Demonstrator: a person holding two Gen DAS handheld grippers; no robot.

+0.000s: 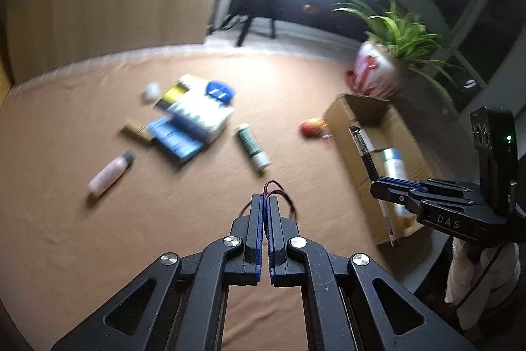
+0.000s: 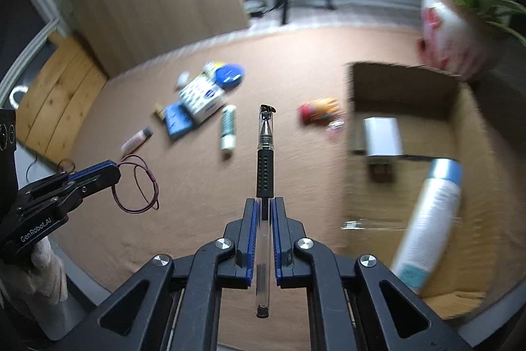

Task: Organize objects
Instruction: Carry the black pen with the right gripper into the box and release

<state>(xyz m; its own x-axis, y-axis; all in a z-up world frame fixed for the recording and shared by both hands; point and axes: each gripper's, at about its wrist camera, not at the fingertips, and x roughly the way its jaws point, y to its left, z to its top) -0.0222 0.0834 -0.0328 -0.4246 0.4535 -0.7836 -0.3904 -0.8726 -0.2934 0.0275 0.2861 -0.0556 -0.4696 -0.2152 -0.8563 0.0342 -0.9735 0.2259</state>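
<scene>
Right gripper [image 2: 263, 203] clamps pen [image 2: 265, 150] lengthwise (tip forward); left gripper [image 1: 265, 199] seemingly pinches wire loop [image 2: 138, 183].

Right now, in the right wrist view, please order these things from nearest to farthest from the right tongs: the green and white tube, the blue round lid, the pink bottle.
From the right tongs, which hold a pen:
1. Green and white tube, just left of the pen tip.
2. Pink bottle, farther left on the brown cloth.
3. Blue round lid, at the back, behind the boxes.
</scene>
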